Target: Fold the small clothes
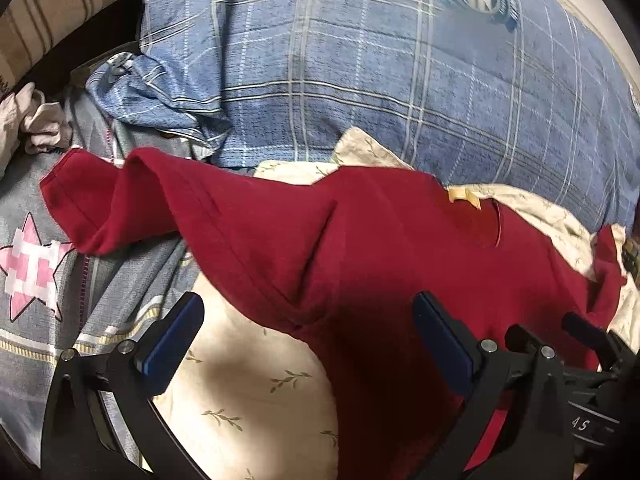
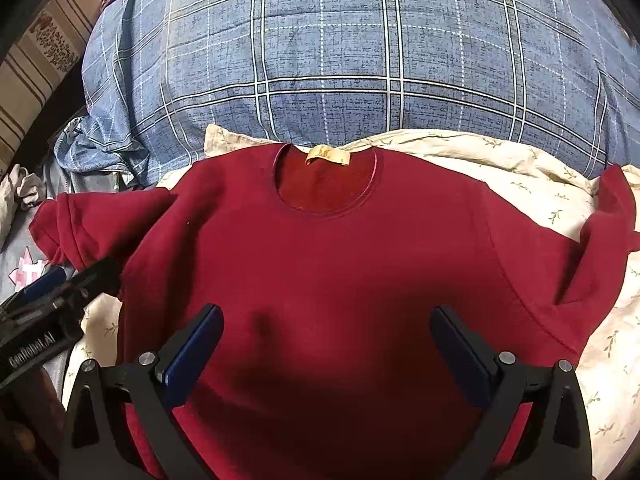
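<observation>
Clothing first: a dark red T-shirt lies spread front-up on a cream sheet with a small leaf print, its round neckline toward twelve o'clock in the right wrist view and a yellow label showing inside the collar. One short sleeve reaches out toward nine o'clock and the other toward three o'clock, where its end turns up a little. Beyond the collar, at twelve o'clock, sits a bulky blue plaid quilt carrying a round dark badge print (only partly in view).

Over the lower chest of the shirt the right gripper has its two blue-padded fingers spread wide apart, with nothing between them but the flat cloth below. The left gripper is likewise spread wide, poised over the shirt's side edge where red cloth meets the cream sheet; in the left wrist view the nearby sleeve is rumpled into soft ridges at ten o'clock. From the right wrist camera, that left gripper shows at eight o'clock beside the shirt.

Grey bedding with a pink star print lies under the rumpled sleeve, and a striped cushion sits at eleven o'clock.
</observation>
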The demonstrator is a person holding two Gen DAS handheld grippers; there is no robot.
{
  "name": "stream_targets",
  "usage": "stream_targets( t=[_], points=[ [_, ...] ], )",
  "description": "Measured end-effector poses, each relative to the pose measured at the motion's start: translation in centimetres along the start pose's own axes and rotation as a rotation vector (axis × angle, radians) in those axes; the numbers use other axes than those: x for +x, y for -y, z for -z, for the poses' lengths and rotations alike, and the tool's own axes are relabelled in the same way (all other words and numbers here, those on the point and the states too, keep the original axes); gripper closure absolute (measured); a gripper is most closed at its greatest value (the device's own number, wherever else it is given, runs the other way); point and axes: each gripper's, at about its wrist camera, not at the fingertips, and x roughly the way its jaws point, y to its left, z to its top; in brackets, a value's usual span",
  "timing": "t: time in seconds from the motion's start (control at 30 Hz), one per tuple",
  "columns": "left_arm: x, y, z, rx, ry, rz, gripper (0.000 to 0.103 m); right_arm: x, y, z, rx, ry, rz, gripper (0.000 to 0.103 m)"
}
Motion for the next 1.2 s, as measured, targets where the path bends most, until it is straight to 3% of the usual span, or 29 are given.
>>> stream_targets(
  t=[0.23, 0.33, 0.43, 0.57, 0.7, 0.77, 0.8, 0.9, 1.03, 1.1, 1.2],
  points=[
    [-1.1, -3.8, -1.3, -0.091, 0.015, -0.04, 0.0, 0.1, -0.2, -0.1, -0.004, -0.009, -0.014, 0.0],
    [-2.3, -7.1, -2.2, -0.165, 0.043, -0.096, 0.0, -0.1, -0.2, -0.4, -0.013, -0.009, -0.021, 0.0],
    [-3.3, -11.5, -3.5, -0.277, 0.081, -0.193, 0.0, -0.3, -0.3, -0.6, -0.019, -0.005, -0.029, 0.0],
    [-2.9, -15.3, -5.2, -0.343, 0.09, -0.31, 0.003, -0.7, -0.5, -0.7, -0.026, 0.002, -0.051, 0.0],
    [-0.6, -17.3, -6.4, -0.339, 0.056, -0.395, 0.014, -0.5, -0.5, -0.6, -0.029, -0.006, -0.063, 0.0],
    [1.1, -18.2, -6.8, -0.334, 0.027, -0.434, 0.031, -0.3, -0.4, -0.6, -0.028, -0.013, -0.066, 0.0],
    [1.8, -18.7, -7.0, -0.343, 0.013, -0.434, 0.049, -0.2, -0.3, -0.6, -0.028, -0.016, -0.065, 0.0],
    [2.7, -18.5, -7.3, -0.3, 0.039, -0.454, 0.059, 0.1, 0.0, -0.6, -0.015, -0.022, -0.064, 0.0],
    [4.0, -18.5, -7.2, -0.302, 0.018, -0.378, 0.095, 0.4, 0.0, -0.5, -0.006, -0.031, -0.073, 0.0],
    [3.7, -19.1, -7.3, -0.356, 0.013, -0.284, 0.095, 0.2, 0.0, -0.5, -0.007, -0.028, -0.076, 0.0],
    [0.7, -18.8, -8.1, -0.39, 0.072, -0.182, 0.095, -0.4, 0.3, -0.5, 0.003, -0.018, -0.081, 0.0]
  ],
)
